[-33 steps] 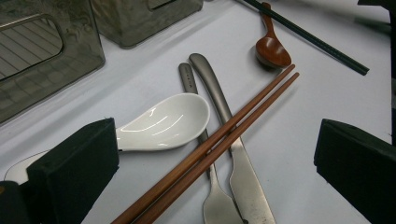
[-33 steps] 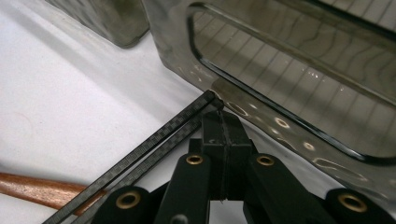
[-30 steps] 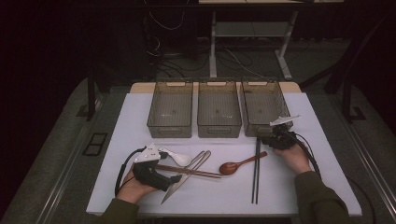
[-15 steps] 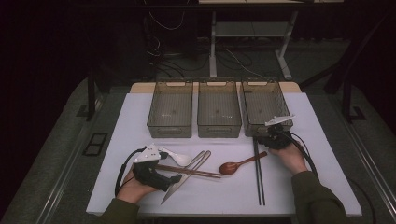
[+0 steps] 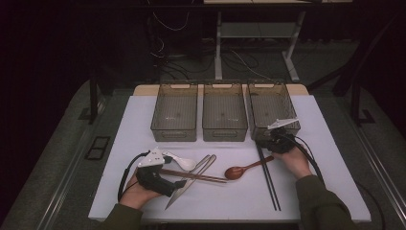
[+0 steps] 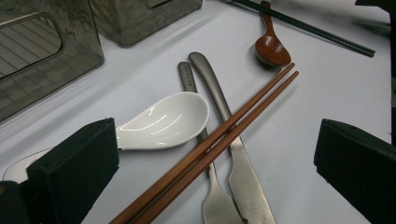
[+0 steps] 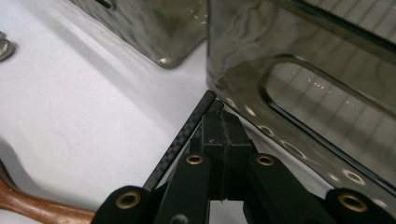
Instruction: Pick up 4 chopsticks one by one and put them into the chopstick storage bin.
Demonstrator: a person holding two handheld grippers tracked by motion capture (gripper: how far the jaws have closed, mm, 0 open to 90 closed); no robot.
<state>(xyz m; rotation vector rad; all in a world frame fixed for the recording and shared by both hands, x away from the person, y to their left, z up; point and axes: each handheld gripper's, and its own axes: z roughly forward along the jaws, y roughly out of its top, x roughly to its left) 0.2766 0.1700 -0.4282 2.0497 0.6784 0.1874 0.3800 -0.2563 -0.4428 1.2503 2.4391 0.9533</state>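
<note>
Cutlery (image 6: 219, 140), engraving on fork handle unreadable

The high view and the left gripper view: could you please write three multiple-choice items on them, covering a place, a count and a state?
1. What lies across the fork and knife?
A. a white spoon
B. the brown chopsticks
C. a red-brown spoon

2. How many bins stand at the far side of the table?
A. two
B. three
C. four

3. How do the jaws of the left tool stand?
A. wide open
B. shut on the fork
C. shut on nothing

Key:
1 B, the pair crosses both handles slantwise.
2 B, three stand side by side in a row.
3 A, the pads stand far apart with cutlery lying untouched between them.
</note>
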